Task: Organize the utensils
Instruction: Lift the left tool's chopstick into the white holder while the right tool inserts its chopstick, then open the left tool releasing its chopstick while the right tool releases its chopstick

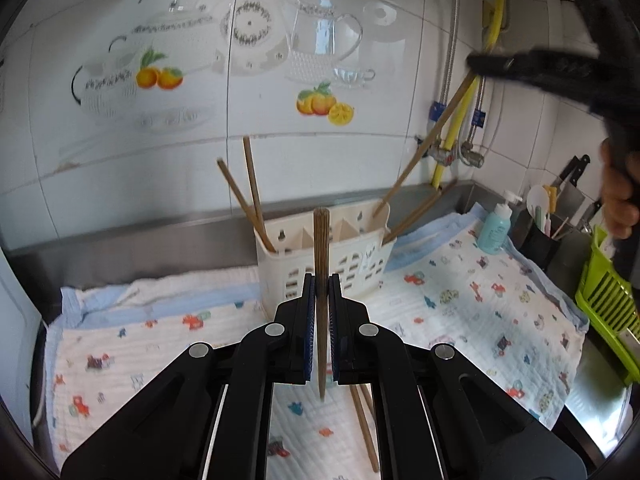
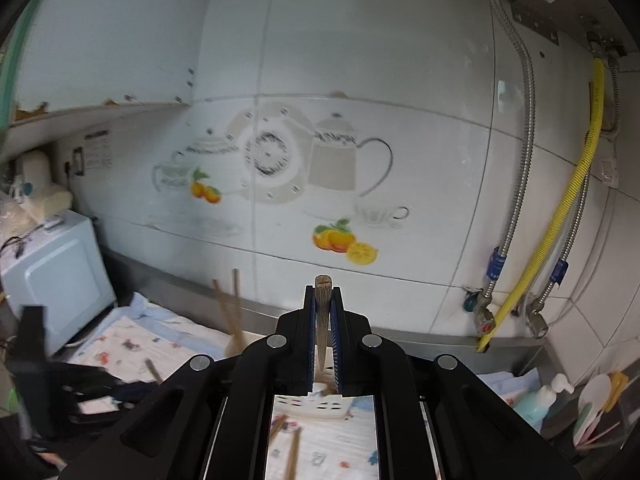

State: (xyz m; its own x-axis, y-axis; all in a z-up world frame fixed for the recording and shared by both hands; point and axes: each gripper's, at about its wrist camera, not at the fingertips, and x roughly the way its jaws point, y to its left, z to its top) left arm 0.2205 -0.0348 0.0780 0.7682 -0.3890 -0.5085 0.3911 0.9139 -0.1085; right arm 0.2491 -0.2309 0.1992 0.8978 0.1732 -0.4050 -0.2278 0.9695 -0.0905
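Observation:
My left gripper (image 1: pixel 322 280) is shut on a brown chopstick (image 1: pixel 321 248), held upright above the patterned cloth in front of a white slotted utensil basket (image 1: pixel 324 258). Two chopsticks (image 1: pixel 248 200) lean in the basket's left slot. My right gripper (image 1: pixel 492 65) shows at the upper right, shut on a long chopstick (image 1: pixel 424 148) whose lower end dips into the basket's right slot. In the right wrist view my right gripper (image 2: pixel 323 292) is shut on that chopstick (image 2: pixel 322 312), with the basket (image 2: pixel 316 402) below. Loose chopsticks (image 1: pixel 366 428) lie on the cloth.
A patterned cloth (image 1: pixel 480 300) covers the steel counter. A teal soap bottle (image 1: pixel 496 228), a dark holder with utensils (image 1: pixel 538 236) and a green rack (image 1: pixel 608 300) stand at the right. A white appliance (image 2: pixel 56 280) stands at the left. Pipes (image 2: pixel 520 184) run down the tiled wall.

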